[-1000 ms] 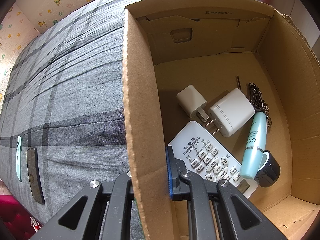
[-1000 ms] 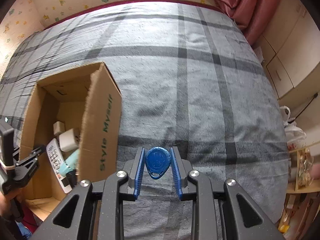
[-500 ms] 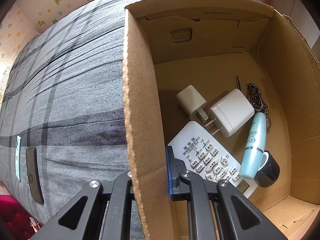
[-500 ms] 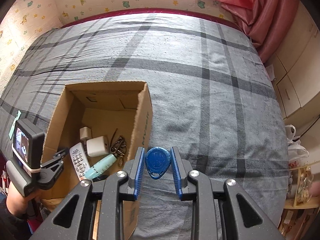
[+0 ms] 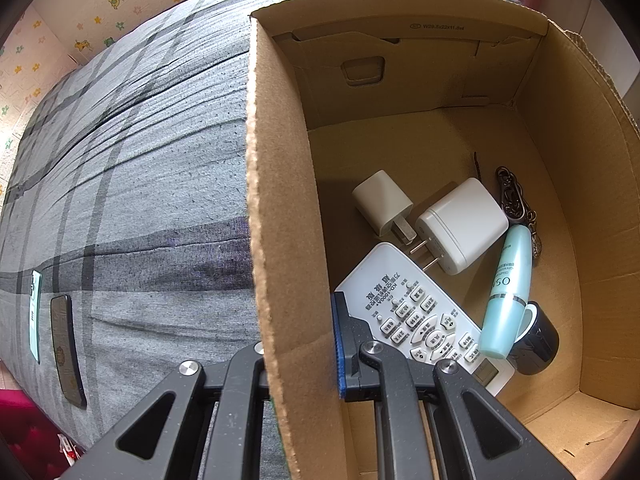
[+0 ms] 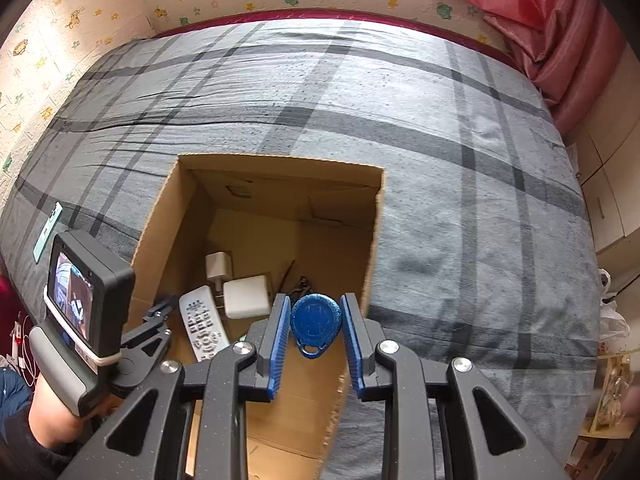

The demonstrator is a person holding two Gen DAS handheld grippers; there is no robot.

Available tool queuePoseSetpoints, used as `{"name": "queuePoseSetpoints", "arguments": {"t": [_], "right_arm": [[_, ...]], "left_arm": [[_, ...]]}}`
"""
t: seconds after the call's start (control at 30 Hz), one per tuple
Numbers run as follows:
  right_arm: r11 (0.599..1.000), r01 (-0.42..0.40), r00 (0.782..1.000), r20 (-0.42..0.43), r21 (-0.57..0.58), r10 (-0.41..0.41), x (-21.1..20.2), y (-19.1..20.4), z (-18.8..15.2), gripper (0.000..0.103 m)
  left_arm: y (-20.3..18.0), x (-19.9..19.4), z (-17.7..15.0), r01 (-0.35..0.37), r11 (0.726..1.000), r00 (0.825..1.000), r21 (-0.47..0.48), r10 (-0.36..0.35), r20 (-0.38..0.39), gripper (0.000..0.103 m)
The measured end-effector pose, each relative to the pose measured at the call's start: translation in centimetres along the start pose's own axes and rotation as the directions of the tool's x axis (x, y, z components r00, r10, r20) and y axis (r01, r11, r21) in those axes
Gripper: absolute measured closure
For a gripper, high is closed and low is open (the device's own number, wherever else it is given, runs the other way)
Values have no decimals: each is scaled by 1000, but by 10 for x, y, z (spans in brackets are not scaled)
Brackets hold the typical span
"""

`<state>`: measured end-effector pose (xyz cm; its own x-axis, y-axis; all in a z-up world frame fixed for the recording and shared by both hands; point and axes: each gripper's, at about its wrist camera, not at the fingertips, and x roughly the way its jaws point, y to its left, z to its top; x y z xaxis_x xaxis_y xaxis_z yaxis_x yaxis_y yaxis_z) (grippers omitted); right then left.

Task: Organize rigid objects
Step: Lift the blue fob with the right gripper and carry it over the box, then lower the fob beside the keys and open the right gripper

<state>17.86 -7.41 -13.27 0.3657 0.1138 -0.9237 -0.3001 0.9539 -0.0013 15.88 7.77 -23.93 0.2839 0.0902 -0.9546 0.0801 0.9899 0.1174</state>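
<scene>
Right wrist view: right claw [image 6: 316, 320] is gripping a blue teardrop plastic key fob [image 6: 315, 321] over the open brown cardboard box [image 6: 276, 164] sitting on the grey plaid bed [image 6: 460, 140]. Left claw [image 5: 298, 340] is clamping the box's left wall, jaws nearly closed.

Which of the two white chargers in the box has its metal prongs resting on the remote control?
The larger white charger: its prongs lie over the corner of the remote control. The smaller white charger lies clear of the remote.
</scene>
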Motion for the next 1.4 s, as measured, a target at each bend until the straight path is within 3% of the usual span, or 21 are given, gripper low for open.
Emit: {"name": "queuePoseSetpoints", "arguments": {"t": [0.93,1.33,1.4], "right_arm": [[1000,0,994,-109,-11,-1,91,44,-12,76],[1000,-12,995,-98,-3,11,94,43,-13,75],[1000,-20,996,-89,0,20,91,42,-13,69]], "left_arm": [[1,0,-1,5,1000,1000,0,-5,2,90],[-1,-1,-1,4,1000,1000,1,-4,2,90],[0,-1,-1,3,1000,1000,1,-3,2,90]]}}
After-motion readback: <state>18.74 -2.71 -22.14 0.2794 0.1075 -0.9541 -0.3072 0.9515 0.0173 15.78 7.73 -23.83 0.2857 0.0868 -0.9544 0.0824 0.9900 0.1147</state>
